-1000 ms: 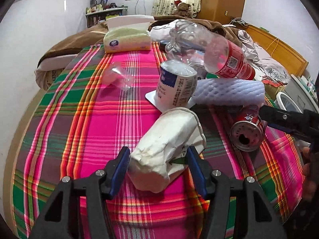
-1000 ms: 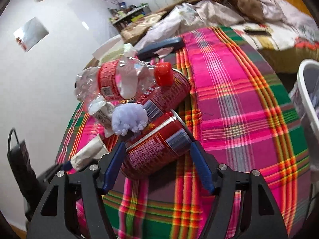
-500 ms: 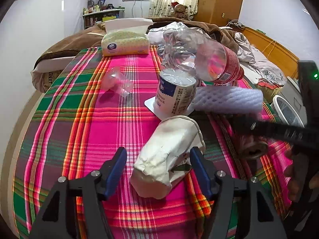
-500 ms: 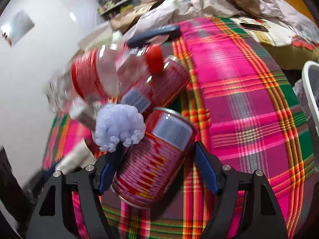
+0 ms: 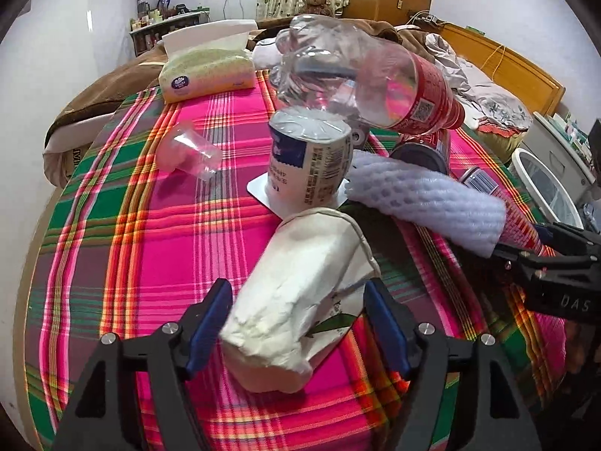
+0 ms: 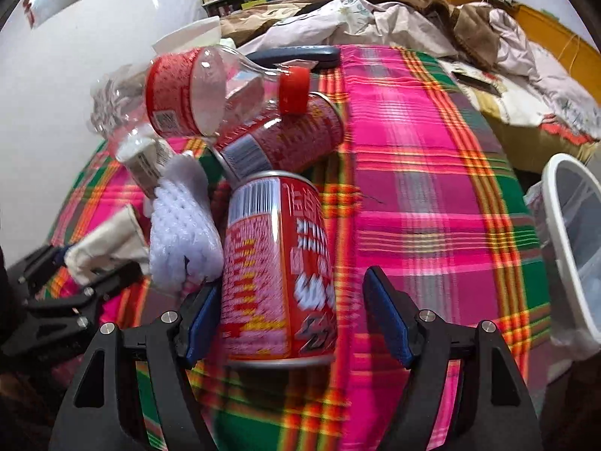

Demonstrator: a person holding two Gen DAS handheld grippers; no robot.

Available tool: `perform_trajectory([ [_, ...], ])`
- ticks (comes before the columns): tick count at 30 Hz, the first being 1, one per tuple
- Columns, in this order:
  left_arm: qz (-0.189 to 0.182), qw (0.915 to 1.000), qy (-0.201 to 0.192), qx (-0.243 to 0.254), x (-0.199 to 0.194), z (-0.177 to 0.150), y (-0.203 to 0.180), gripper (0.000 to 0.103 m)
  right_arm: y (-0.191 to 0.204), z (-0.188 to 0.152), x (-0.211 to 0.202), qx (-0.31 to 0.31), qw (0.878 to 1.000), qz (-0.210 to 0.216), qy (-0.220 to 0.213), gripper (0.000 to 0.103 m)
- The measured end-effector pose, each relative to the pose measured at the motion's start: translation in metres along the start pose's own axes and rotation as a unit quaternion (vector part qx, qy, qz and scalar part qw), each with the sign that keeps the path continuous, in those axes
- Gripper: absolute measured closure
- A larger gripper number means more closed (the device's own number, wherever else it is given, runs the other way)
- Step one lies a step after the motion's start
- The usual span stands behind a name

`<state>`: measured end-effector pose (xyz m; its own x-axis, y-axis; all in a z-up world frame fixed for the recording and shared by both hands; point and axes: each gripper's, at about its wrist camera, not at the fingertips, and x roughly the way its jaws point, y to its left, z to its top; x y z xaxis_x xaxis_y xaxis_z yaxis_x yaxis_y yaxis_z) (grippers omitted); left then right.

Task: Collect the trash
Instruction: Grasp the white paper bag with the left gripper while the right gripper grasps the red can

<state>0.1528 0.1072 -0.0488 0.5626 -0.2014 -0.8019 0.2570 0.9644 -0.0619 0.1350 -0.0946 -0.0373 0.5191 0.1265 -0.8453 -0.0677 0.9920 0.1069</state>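
Paper carton (image 5: pixel 300 300): white, crumpled and flattened, lying on its side on the plaid table, nearest the left wrist camera.
Yogurt cup (image 5: pixel 310 165): white with a blue label, upside down on its foil lid.
Foam net (image 5: pixel 424 203): pale mesh sleeve, lying beside the cup.
Plastic bottle (image 6: pixel 210 94): clear, crushed, red label and cap, resting atop a can.
Red cans (image 6: pixel 278 263): two, the nearer one blurred, the other on its side.
Clear cup (image 5: pixel 188 150): tipped over, well apart.

red cans (image 6: pixel 276 263): 2 | plastic bottle (image 5: pixel 368 79): 1 | yogurt cup (image 5: pixel 308 165): 1 | clear cup (image 5: pixel 188 150): 1 | foam net (image 5: pixel 424 203): 1
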Motion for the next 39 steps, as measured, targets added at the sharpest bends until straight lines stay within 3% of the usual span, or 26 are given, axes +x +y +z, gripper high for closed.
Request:
perform_trajectory([
  [4, -0.001, 0.9999, 0.003, 0.01, -0.001, -0.001, -0.008, 0.038, -0.006, -0.002, -0.004, -0.005, 1.0, 0.009, -0.015, 0.028],
  [6, -0.007, 0.9999, 0.003, 0.012, -0.002, 0.0, -0.01, 0.045, -0.007, -0.003, -0.005, -0.012, 0.999, 0.019, -0.027, 0.034],
  [7, -0.007, 0.9999, 0.002, 0.012, -0.003, 0.001, -0.011, 0.053, -0.007, -0.004, -0.005, -0.019, 0.999, 0.021, -0.029, 0.044],
  [9, -0.015, 0.9999, 0.004, 0.005, -0.004, 0.001, -0.01, 0.058, -0.005, -0.007, -0.008, -0.033, 0.999, 0.008, -0.039, 0.045],
  [13, -0.011, 0.9999, -0.001, 0.005, -0.006, 0.001, -0.01, 0.059, -0.005, -0.006, -0.007, -0.042, 0.998, 0.01, -0.044, 0.045],
  [19, -0.01, 0.9999, 0.007, 0.01, 0.001, 0.005, -0.012, 0.043, -0.008, -0.003, -0.006, -0.041, 0.998, 0.014, -0.042, 0.045],
  [24, -0.001, 0.9999, 0.003, 0.013, 0.006, 0.008, -0.016, 0.041, -0.009, -0.005, -0.008, -0.039, 0.998, 0.018, -0.043, 0.045],
  [28, 0.002, 0.9999, 0.0, 0.012, 0.002, 0.006, -0.021, 0.061, -0.009, -0.007, -0.009, -0.044, 0.998, 0.016, -0.048, 0.045],
  [30, 0.0, 1.0, -0.005, 0.005, -0.001, 0.005, -0.02, 0.066, -0.01, -0.009, -0.01, -0.045, 0.998, 0.016, -0.052, 0.046],
  [39, 0.003, 0.9993, -0.032, -0.018, -0.022, 0.002, -0.024, 0.068, -0.016, -0.011, -0.021, -0.036, 0.996, 0.025, -0.074, 0.047],
])
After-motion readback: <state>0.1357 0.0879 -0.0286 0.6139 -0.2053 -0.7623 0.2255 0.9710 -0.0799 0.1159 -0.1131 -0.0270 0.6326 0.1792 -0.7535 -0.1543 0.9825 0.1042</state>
